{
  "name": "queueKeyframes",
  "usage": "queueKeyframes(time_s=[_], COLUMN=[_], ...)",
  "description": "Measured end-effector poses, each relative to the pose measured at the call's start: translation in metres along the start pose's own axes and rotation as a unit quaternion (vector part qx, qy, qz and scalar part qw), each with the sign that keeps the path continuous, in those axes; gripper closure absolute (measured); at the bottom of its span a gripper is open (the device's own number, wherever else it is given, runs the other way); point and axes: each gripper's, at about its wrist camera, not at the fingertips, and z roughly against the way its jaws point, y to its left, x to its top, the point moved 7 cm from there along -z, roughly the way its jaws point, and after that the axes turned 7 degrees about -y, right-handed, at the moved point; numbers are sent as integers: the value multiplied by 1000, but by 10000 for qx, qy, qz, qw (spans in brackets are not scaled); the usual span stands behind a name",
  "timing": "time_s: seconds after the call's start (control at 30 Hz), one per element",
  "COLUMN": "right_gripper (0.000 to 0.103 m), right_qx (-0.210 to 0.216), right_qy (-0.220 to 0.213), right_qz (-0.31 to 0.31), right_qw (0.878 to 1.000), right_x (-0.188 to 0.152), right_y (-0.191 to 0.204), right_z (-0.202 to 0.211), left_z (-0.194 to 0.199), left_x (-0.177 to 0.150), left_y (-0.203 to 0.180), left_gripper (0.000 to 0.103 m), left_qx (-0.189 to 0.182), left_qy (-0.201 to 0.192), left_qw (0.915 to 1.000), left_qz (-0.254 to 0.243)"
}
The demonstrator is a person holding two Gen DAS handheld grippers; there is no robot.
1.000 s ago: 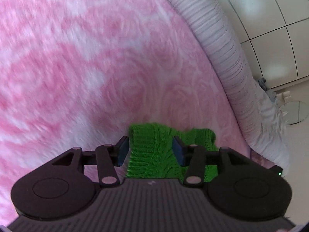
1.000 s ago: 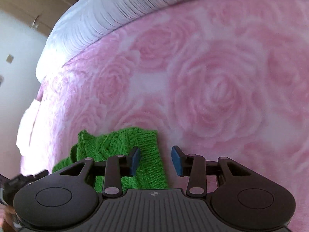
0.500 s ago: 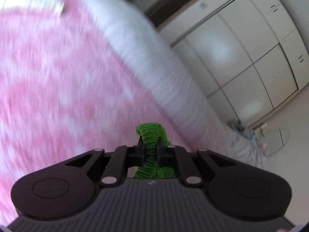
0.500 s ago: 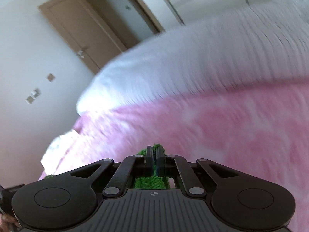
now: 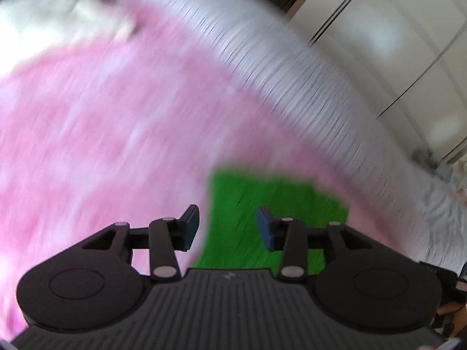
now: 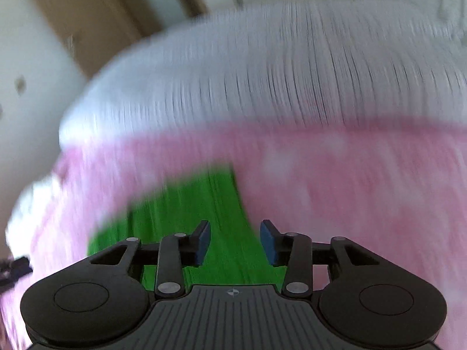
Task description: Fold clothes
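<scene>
A bright green knitted garment (image 5: 262, 204) lies on a pink rose-patterned blanket (image 5: 102, 131). Motion blur smears both views. My left gripper (image 5: 228, 226) is open above the garment's left edge, with nothing between its blue pads. In the right wrist view the same green garment (image 6: 204, 210) spreads to the left and under the fingers. My right gripper (image 6: 235, 240) is open over the garment's right edge, gripping nothing.
A white ribbed bedcover (image 6: 262, 67) runs along the far side of the blanket (image 6: 364, 189). White cupboard doors (image 5: 394, 43) stand beyond it, and a brown door (image 6: 87, 14) shows in the right wrist view. White cloth (image 5: 58, 17) lies at the blanket's far left.
Half a second ago both grippers were shut on the lifted green garment. Both have since opened, and the garment lies flatter on the blanket beneath them.
</scene>
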Motion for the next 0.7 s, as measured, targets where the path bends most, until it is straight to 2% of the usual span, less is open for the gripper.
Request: queueKeyframes(time_s=[0.1,0.2,0.27,0.33,0.43,0.53,0.6,0.7], right_gripper=[61,61,61,61,61,61,61,61], right_qx=[-154,-299,-290,-185,87,111,126,147], right_qy=[575,961,1074,1178,1301,1138,1022,839], right_qz=[37,217,850,1649,3024,4019,4657,5569], right_qw=[9982,9947,9901,9791,9442,9085,8789,8262], right_x=[-66,-123,-153,-181,-223,-248,-265,-290], right_y=[-18,-29,-19,-7,16,16,17,20], right_z=[42,94,128,154,183,177,172,166], left_z=[30,72,99,123,152,171,181,177], left_x=[-75,-136,-169,-195,-228,-256,-274,-297], left_y=[32,32,21,6,-15,-28,-34,-40], left_gripper=[66,66,66,66,65,61,59,53], left_qx=[263,442,401,316,244,427,508,742], left_qy=[721,1159,1360,1456,1381,1161,1019,819], left_qw=[9966,9923,9895,9871,9852,9848,9847,9814], left_qz=[302,2,-284,-580,-989,-1216,-1317,-1567])
